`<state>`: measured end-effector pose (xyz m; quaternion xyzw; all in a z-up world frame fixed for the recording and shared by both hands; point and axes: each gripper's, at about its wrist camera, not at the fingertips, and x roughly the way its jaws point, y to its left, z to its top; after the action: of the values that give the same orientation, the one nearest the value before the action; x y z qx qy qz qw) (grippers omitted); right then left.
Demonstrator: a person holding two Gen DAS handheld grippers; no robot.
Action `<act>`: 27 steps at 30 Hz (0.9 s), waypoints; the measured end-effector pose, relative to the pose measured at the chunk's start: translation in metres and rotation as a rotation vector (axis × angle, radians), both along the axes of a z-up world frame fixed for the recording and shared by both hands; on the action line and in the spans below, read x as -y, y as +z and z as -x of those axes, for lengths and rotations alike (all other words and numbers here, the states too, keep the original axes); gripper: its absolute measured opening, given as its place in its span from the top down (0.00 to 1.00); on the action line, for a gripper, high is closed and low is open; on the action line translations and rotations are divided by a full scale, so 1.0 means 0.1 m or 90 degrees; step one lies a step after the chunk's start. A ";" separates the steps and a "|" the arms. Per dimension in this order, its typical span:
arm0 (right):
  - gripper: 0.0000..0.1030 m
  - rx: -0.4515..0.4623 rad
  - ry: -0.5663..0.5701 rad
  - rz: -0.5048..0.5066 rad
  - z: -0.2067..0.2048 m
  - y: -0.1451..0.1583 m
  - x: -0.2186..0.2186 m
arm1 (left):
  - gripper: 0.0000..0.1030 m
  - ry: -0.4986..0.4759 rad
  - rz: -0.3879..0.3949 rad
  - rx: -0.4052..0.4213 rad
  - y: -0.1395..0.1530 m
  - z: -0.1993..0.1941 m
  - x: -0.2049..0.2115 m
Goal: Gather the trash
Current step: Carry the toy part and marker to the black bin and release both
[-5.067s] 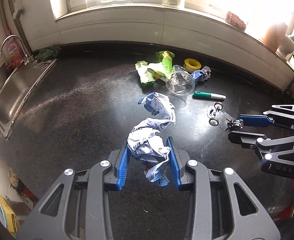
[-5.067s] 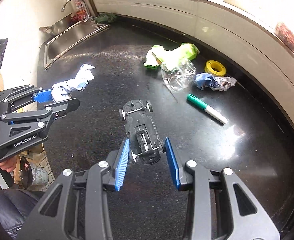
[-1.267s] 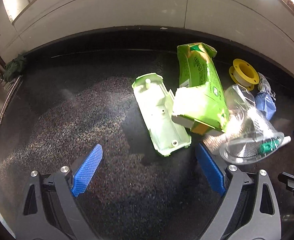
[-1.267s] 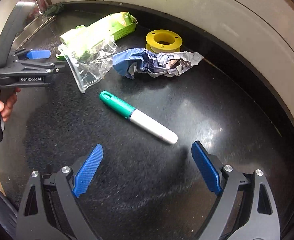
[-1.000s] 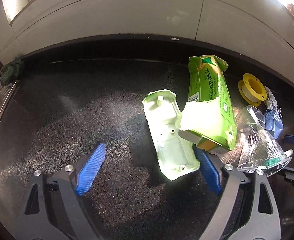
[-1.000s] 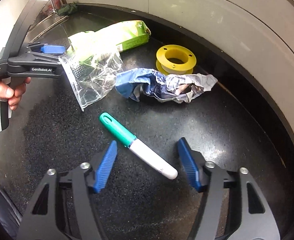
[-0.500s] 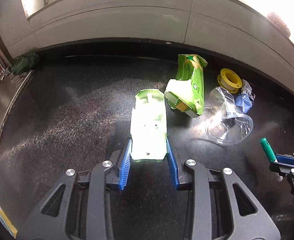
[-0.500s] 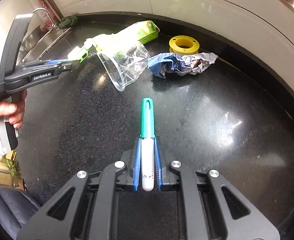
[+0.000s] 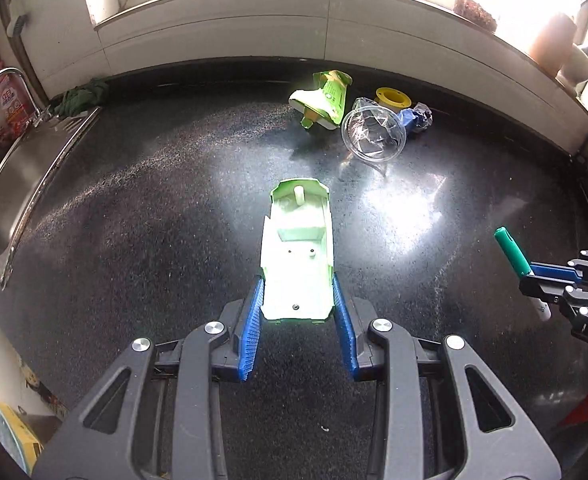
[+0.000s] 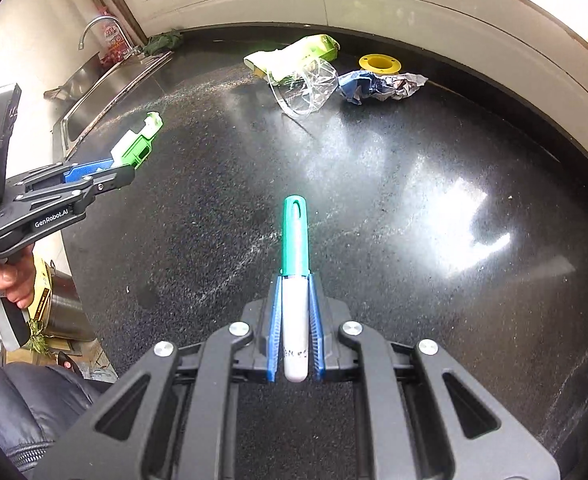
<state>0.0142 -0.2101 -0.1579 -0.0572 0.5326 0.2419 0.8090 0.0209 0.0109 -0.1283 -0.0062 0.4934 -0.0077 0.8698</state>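
gripping green shell (image 9: 297, 256), marker (image 10: 295, 280), seemingly above counter (image 9: 134, 220)

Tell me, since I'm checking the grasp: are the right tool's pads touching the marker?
Touching. The right wrist view shows both blue pads pressed flush against the marker's white barrel, no gap either side.

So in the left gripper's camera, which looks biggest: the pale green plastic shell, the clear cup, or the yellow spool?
1. Pale green plastic shell, though it is nearest the camera, so that is unsure.
2. Clear plastic cup.
3. Yellow spool, partly hidden behind the cup.
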 end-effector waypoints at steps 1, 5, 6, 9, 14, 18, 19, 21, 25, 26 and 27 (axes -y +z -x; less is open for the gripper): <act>0.86 0.001 0.000 0.000 0.04 0.01 0.00 | 0.68 -0.001 -0.001 0.002 0.01 0.03 0.01; 0.86 0.015 -0.001 0.001 0.11 0.09 -0.03 | 0.68 0.003 -0.001 0.017 0.09 0.15 -0.03; 0.86 0.018 0.000 -0.002 0.13 0.12 -0.04 | 0.68 0.006 -0.001 0.022 0.12 0.19 -0.04; 0.86 0.029 0.020 -0.003 0.13 0.19 -0.17 | 0.68 0.025 0.001 0.039 0.22 0.30 -0.14; 0.86 0.040 0.089 -0.017 0.10 0.29 -0.67 | 0.68 0.088 -0.002 0.064 0.39 0.61 -0.51; 0.86 0.035 0.173 -0.037 0.17 0.37 -1.30 | 0.68 0.167 -0.010 0.067 0.44 1.00 -0.95; 0.86 0.033 0.199 -0.041 0.21 0.39 -1.49 | 0.68 0.188 -0.012 0.065 0.43 1.11 -1.06; 0.86 0.026 0.247 -0.049 0.32 0.41 -1.85 | 0.68 0.233 -0.011 0.060 0.39 1.33 -1.28; 0.86 -0.008 0.345 -0.069 0.59 0.40 -2.60 | 0.68 0.325 -0.011 0.035 0.26 1.83 -1.70; 0.86 -0.018 0.371 -0.072 0.67 0.39 -2.80 | 0.68 0.348 -0.009 0.028 0.21 1.95 -1.81; 0.86 -0.026 0.392 -0.074 0.75 0.38 -2.98 | 0.68 0.371 -0.006 0.020 0.16 2.07 -1.91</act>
<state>-0.0603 0.0875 -0.1201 -0.1645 0.4916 0.5069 0.6887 -0.1863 0.2024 -0.1126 -0.1437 0.4575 0.2443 0.8428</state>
